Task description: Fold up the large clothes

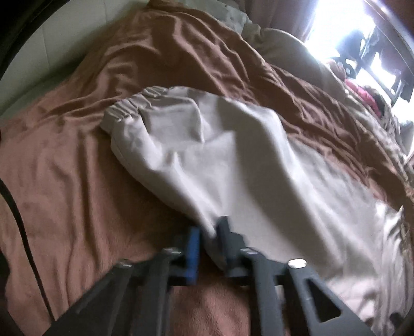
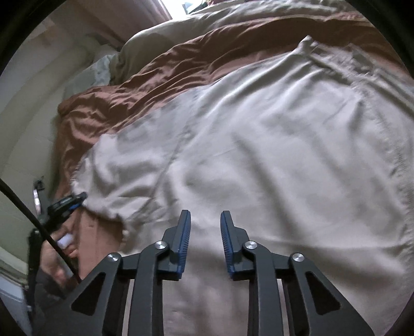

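Garment [image 1: 233,160] edge between left claw [image 1: 209,232] pads

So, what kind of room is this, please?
Most likely a bedroom: the beige garment lies on a bed with a rumpled brown bedspread, a pale pillow lies at its far end, and a bright window stands beyond.

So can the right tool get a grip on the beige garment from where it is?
Probably yes: the right tool hangs directly over the beige garment with its jaws apart and nothing between them and the cloth.
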`<state>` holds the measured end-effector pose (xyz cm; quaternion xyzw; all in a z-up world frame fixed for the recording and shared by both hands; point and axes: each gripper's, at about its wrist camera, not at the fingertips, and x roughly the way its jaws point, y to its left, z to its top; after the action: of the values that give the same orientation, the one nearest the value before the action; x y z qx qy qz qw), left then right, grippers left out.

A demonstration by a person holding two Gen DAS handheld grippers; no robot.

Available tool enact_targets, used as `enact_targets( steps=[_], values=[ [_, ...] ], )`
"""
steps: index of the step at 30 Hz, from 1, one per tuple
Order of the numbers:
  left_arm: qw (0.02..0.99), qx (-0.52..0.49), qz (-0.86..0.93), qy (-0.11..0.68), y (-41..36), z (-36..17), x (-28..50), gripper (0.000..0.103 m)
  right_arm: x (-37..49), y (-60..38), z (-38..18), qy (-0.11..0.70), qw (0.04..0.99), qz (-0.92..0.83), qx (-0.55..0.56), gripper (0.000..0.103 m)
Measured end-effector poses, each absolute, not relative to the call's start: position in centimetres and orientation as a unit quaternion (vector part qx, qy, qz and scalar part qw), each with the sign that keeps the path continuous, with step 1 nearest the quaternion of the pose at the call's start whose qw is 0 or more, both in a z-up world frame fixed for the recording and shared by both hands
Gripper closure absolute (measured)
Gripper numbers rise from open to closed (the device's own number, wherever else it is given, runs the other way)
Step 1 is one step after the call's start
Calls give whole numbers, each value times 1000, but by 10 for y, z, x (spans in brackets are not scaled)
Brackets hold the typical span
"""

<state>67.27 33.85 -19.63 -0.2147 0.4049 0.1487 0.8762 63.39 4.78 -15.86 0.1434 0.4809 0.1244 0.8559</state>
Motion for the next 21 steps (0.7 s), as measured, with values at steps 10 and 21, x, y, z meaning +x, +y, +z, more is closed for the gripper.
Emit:
enact_targets(
  steps=[10, 21],
  values=[
    [917, -177, 108, 342, 322, -113, 665, 100, 667, 96, -178, 511, 818, 183, 193, 98],
    [944, -147, 33, 295, 271, -36, 652, 101, 692, 105, -219, 544, 785, 202, 217, 101]
  ],
)
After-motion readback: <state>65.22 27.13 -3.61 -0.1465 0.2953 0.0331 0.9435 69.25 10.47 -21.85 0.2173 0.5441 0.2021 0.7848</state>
